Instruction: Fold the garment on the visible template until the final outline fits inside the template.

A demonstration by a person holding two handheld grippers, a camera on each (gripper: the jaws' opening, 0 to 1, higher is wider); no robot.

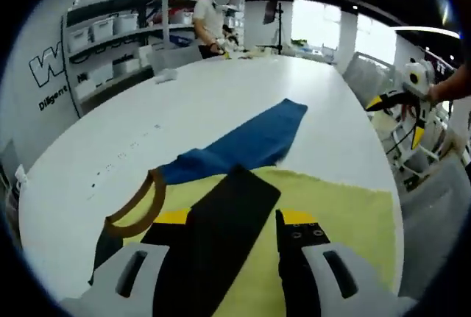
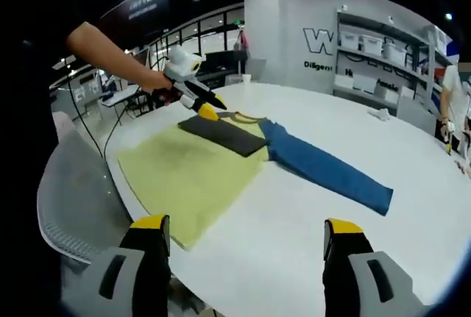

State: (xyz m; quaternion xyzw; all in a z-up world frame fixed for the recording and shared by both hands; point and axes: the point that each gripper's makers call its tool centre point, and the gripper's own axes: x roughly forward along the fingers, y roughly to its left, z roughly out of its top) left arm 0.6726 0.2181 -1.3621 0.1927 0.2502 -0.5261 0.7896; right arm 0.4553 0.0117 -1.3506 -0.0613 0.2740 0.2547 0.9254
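Note:
A yellow garment (image 1: pixel 335 210) (image 2: pixel 184 170) with a brown collar (image 1: pixel 140 207) lies flat on the white table (image 1: pixel 221 89). One long blue sleeve (image 1: pixel 254 140) (image 2: pixel 331 170) stretches out from it. A black rectangular template (image 1: pixel 221 232) (image 2: pixel 224 134) rests on the chest just below the collar. My left gripper (image 1: pixel 235 218) (image 2: pixel 210 107) is open, its jaws either side of the template's near part. My right gripper (image 2: pixel 246 225) (image 1: pixel 397 118) hangs open off the table's edge by the garment's hem, holding nothing.
Grey chairs (image 2: pixel 73 199) (image 1: pixel 364 70) stand along the table's edge. Shelves with white bins (image 1: pixel 110 30) (image 2: pixel 383 52) line the wall. A person (image 1: pixel 210 19) stands at the table's far end, near a small white object (image 1: pixel 165 74) on the tabletop.

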